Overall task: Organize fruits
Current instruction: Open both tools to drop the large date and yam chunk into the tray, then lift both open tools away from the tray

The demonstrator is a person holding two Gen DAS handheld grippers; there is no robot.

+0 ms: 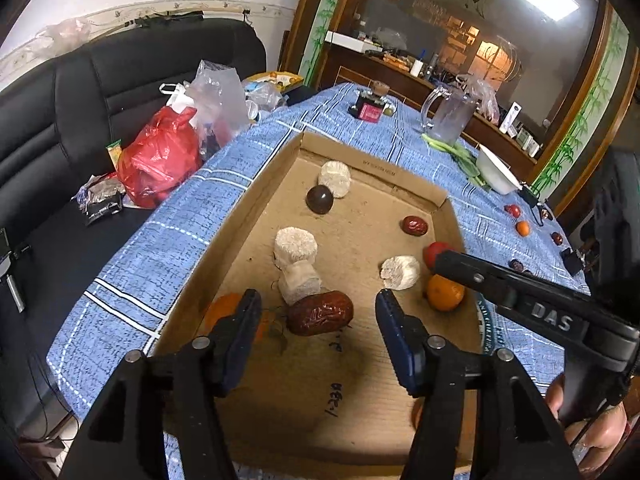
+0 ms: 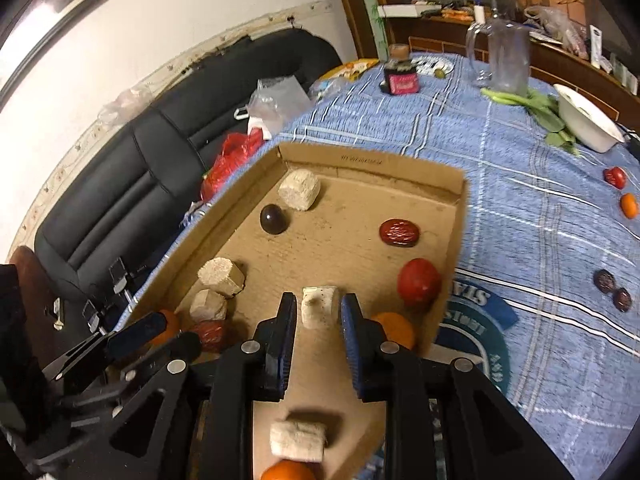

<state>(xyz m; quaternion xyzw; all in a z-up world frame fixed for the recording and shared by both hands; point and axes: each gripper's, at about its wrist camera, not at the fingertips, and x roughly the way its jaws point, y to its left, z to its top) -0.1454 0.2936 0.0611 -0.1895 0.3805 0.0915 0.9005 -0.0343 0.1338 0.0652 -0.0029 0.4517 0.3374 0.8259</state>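
A shallow cardboard tray (image 1: 264, 184) (image 2: 460, 208) sits on the blue checked tablecloth. It holds several pale foam-like chunks, red dates, a dark round fruit (image 1: 319, 199) (image 2: 273, 219), a red fruit (image 2: 418, 282) and oranges. My left gripper (image 1: 318, 312) is open, just above a large red date (image 1: 320, 313), with an orange (image 1: 224, 312) behind its left finger. My right gripper (image 2: 319, 312) is open around a pale chunk (image 2: 319, 307), its pads a little apart from it. The right gripper's finger also shows in the left wrist view (image 1: 520, 292), over an orange (image 1: 445, 293).
Loose fruits lie on the cloth at the right: a red one (image 2: 615, 177), an orange (image 2: 629, 205), dark dates (image 2: 612, 289). A white bowl (image 2: 588, 120), greens, a clear jug (image 2: 506, 56) and an ink bottle (image 2: 401, 74) stand farther back. A black sofa with bags lies to the left.
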